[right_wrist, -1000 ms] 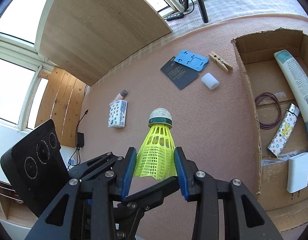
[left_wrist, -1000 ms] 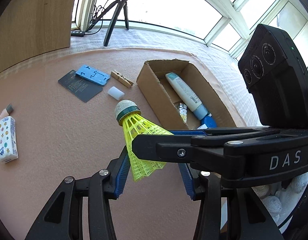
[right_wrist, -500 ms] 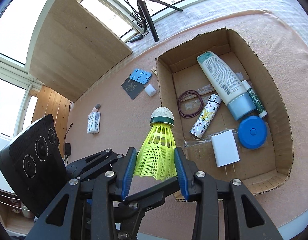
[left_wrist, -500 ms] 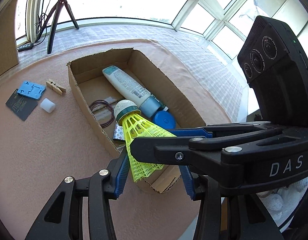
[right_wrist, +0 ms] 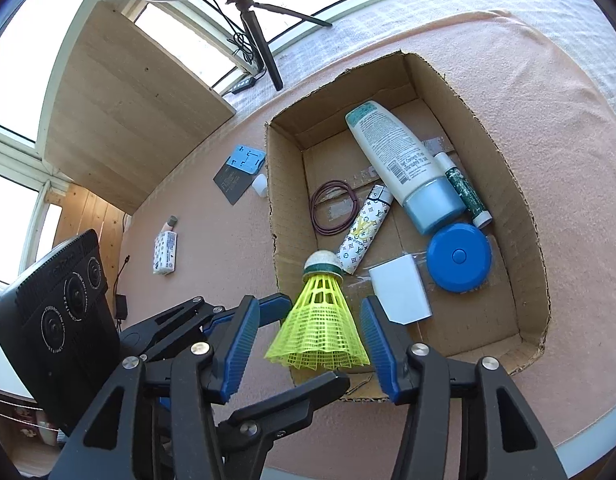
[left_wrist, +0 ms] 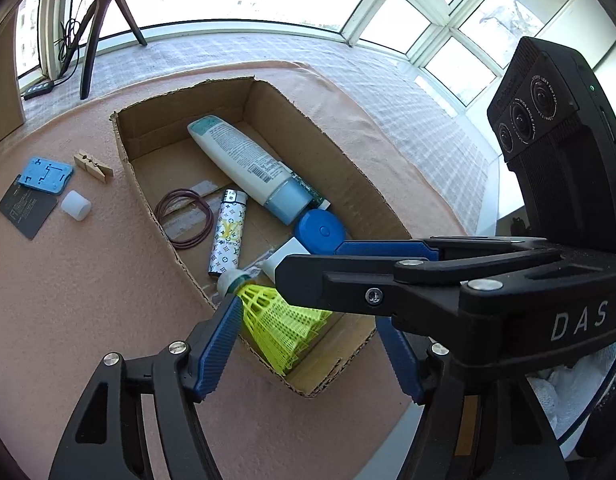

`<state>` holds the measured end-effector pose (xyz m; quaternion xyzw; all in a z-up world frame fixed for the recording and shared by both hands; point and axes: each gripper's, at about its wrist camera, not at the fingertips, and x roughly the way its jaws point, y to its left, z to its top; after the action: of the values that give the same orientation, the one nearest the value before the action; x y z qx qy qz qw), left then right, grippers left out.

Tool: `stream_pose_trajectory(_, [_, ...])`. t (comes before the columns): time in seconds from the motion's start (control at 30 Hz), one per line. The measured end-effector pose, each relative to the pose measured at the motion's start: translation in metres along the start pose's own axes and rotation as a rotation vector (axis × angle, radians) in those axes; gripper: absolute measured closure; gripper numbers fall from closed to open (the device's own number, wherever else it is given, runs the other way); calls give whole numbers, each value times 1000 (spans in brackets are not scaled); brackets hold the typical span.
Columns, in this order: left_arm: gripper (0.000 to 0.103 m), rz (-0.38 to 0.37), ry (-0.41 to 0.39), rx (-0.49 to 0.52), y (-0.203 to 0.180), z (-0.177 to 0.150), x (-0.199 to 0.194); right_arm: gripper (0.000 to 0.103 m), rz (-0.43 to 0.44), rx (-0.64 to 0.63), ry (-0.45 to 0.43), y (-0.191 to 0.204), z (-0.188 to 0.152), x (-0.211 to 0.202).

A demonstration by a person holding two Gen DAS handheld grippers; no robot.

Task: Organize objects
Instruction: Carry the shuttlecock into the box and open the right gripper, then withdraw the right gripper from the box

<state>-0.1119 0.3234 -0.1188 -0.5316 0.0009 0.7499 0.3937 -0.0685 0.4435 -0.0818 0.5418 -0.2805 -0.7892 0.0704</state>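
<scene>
Pink mat (right_wrist: pixel 508 80), shuttlecock (right_wrist: pixel 322 320) between opening jaws — untouched

Yellow mesh shuttlecock (right_wrist: pixel 322 328), white cork tip with green band, tip pointing forward over near corner of open cardboard box (right_wrist: pixel 504 152) on pink tabletop (left_wrist: pixel 68 288).

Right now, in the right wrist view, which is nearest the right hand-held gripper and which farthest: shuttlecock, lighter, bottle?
1. Shuttlecock, between the opening jaws of the right hand-held gripper.
2. Lighter, mid-box.
3. Bottle, toward the box's far end.
</scene>
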Motion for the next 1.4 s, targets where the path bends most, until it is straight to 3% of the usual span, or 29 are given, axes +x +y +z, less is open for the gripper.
stream_pose_trajectory(0.07, [29,2,1,6,0,-1,-2,37,-19,14,-19,-4,2,-1])
stream_pose_trajectory(0.2, [24,23,-6,7,2,-3,-6,36,-27,18,-23,-5,3,-1])
stream_pose_trajectory(0.83, [24,46,-54,-84,44,-21,-46,36,-7,-18,-27,21,6,7])
stream_pose_trajectory(1.4, [24,234,-162,-291,166,-68,-130,36,21,-213,16,117,15,58])
